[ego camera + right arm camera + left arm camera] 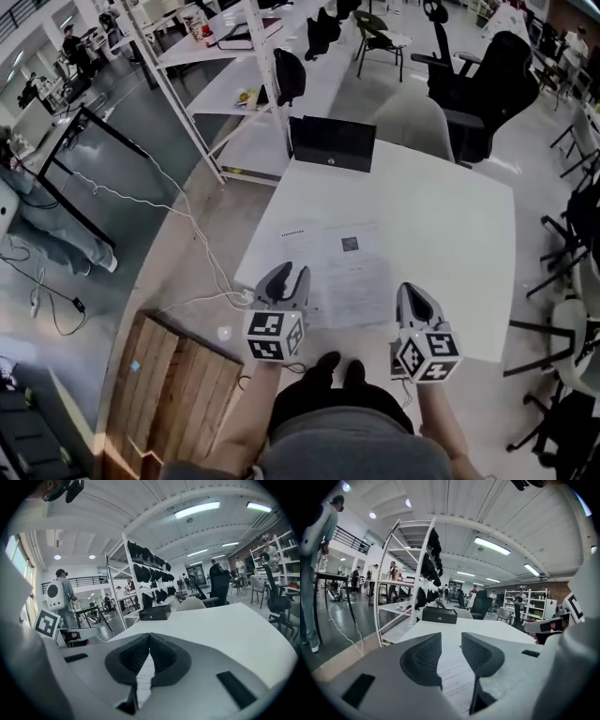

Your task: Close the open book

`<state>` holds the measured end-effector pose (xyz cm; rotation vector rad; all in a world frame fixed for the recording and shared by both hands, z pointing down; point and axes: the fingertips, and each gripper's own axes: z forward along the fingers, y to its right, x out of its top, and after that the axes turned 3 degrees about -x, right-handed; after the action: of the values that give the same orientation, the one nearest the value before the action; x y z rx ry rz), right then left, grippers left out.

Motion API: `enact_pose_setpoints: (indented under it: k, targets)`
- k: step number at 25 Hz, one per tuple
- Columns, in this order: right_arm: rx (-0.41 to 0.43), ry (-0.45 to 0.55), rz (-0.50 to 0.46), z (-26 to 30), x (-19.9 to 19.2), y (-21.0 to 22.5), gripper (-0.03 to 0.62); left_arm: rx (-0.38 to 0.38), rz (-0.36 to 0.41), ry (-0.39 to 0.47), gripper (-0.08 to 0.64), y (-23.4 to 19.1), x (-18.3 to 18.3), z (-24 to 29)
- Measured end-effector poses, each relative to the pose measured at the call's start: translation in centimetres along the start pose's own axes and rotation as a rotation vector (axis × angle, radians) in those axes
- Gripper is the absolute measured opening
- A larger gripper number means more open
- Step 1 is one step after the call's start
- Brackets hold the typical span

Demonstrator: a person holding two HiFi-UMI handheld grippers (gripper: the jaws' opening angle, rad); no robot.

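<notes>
Fig.: grippers at the near edge of the open book, step = getting hold of one half.

(a) L gripper (286, 277): jaws apart, nothing between the pads. In its own view only printed page (453, 670) shows through the gap. It sits at the book's left near corner, pointing far and slightly down.

(b) R gripper (413, 296): jaws together, tips meeting, holding nothing as far as I can tell. It sits just beside the book's right near corner.

(c) Book (343, 270): lies open and flat on the white table (455, 211), near side, between the two grippers. It looks thin, w/ pages close to the tabletop.

(d) Beyond: black box (332, 142) at the table's far edge and a chair (413, 122) behind it. Both are well apart from the book, so no obstruction.

How I'd run the step: use the L gripper, since it's already open. I'd slide one pad under the left edge, close on the whole left half and not a single sheet, then swing it over to the right in an arc about the spine. I'd press the R gripper on the right half so the book doesn't skate. Risk: a flat edge is hard to get under, so approach low.
</notes>
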<state>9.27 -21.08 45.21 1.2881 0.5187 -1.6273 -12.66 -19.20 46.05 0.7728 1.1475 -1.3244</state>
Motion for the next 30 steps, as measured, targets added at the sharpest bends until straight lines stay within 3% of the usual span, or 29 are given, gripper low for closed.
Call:
enact_pose_setpoints:
  k: [9, 14, 19, 23, 30]
  targets:
    - [0.196, -0.078, -0.048, 2.2, -0.8, -2.6, 0.004, 0.273, -0.158, 0.014, 0.14, -4.6, -2.9, -6.0]
    - [0.282, -0.126, -0.09, 2.8, -2.0, -4.8, 0.003, 0.378, -0.283, 0.028, 0.141, -6.4, -5.8, -9.7]
    - [0.343, -0.175, -0.132, 2.8, -3.7, -6.7, 0.005, 0.458, -0.316, 0.002, 0.141, -6.9, -9.1, -12.9]
    - [0.383, -0.216, -0.166, 2.7, -5.3, -8.1, 0.005, 0.488, -0.366, -0.03, 0.141, -6.7, -12.2, -14.6]
    - [0.406, -0.269, -0.21, 2.8, -6.9, -9.6, 0.005, 0.455, -0.493, -0.053, 0.141, -6.0, -15.9, -14.9]
